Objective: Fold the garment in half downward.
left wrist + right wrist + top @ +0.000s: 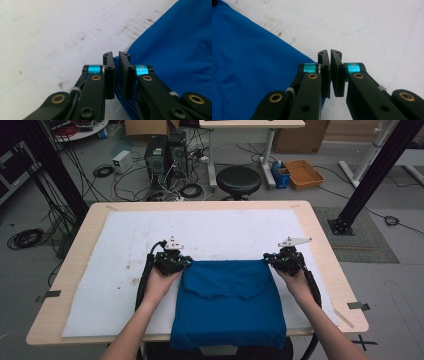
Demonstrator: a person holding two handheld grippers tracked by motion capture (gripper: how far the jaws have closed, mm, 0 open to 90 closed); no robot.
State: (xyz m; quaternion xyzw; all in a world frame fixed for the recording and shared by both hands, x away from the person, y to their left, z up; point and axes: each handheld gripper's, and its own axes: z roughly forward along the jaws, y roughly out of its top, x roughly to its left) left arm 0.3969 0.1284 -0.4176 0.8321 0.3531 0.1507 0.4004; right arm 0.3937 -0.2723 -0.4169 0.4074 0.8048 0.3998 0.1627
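White table mat (120, 250): both grippers' fingers (109, 75) pinch blue cloth (230, 305) corners.

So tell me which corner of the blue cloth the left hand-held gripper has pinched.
The far left corner: the left hand-held gripper is shut on the blue cloth there; the far right corner is in the other one.

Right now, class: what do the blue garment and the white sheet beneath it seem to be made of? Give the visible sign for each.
Blue garment: probably soft knit fabric, matte; it folds flat, creases softly and bunches where the left tongs pinch it.
White sheet: looks like thin felt or foam-like padding, matte; it lies flat and shows brown scuffs and stains. The exact material is unclear.
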